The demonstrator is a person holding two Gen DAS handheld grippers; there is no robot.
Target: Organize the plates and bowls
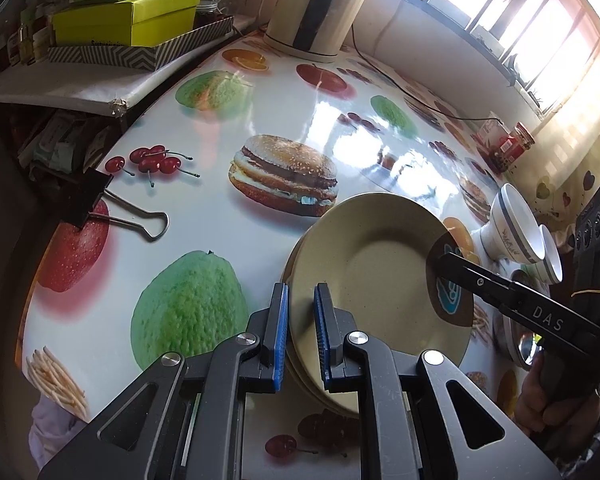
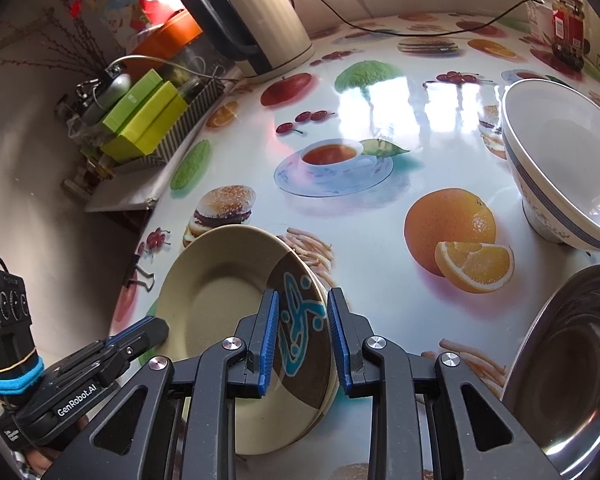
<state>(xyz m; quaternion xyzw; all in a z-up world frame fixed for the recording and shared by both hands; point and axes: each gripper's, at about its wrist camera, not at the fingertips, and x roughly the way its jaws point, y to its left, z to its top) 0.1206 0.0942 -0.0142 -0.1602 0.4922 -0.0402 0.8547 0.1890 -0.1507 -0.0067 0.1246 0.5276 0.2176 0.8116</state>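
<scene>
We hold the top beige plate [image 1: 364,264] of a small stack near the table's [image 1: 220,216] front edge: left gripper [image 1: 301,328] clamps its near rim, right gripper [image 2: 303,336] its brown side. White bowls [image 2: 560,160] and a steel dish [image 2: 572,364] remain apart, unsorted.

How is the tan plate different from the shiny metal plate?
The tan plate is matte beige with a brown patch and a blue drawing; the metal plate is plain, silver and mirror-like. The tan plate sits on top of other plates like it; the metal plate appears to lie alone on the table. Both grippers, left and right, straddle the tan plate's rim; neither is at the metal plate. Both plates are round, shallow and empty.
</scene>
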